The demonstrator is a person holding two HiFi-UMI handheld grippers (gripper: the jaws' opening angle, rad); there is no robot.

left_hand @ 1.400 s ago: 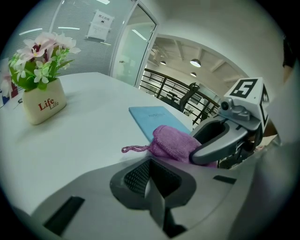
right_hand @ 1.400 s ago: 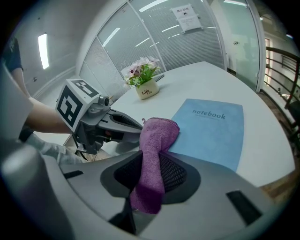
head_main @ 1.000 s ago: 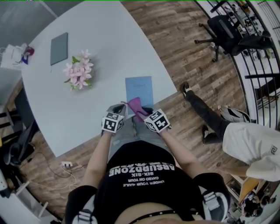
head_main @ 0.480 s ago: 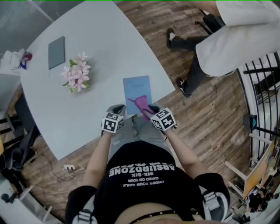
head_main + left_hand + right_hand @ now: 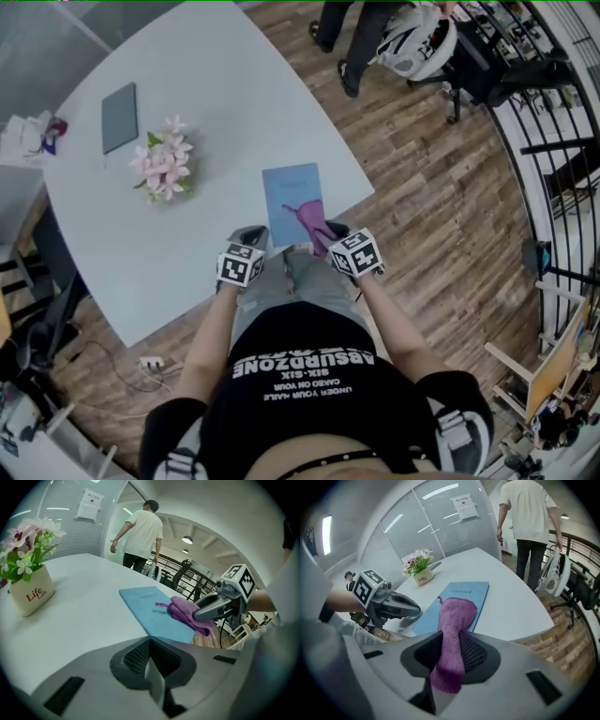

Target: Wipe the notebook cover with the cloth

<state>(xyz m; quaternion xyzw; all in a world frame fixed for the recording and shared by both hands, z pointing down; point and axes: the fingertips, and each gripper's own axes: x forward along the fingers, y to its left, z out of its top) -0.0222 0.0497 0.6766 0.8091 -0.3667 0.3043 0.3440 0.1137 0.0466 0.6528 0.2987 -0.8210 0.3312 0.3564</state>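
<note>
Both our forearms (image 5: 212, 323) reach forward to the bench (image 5: 234, 103) edge. Our right hand-held gripper (image 5: 326, 232) clamps the cloth (image 5: 304, 216), which lies on the notebook (image 5: 289, 187). Our left hand-held gripper (image 5: 252, 233), closed and empty, hovers beside.

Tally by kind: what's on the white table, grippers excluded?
blue notebook: 1
purple cloth, lying on the notebook: 1
flat grey pad: 1
flower pot: 1
Total: 4
</note>
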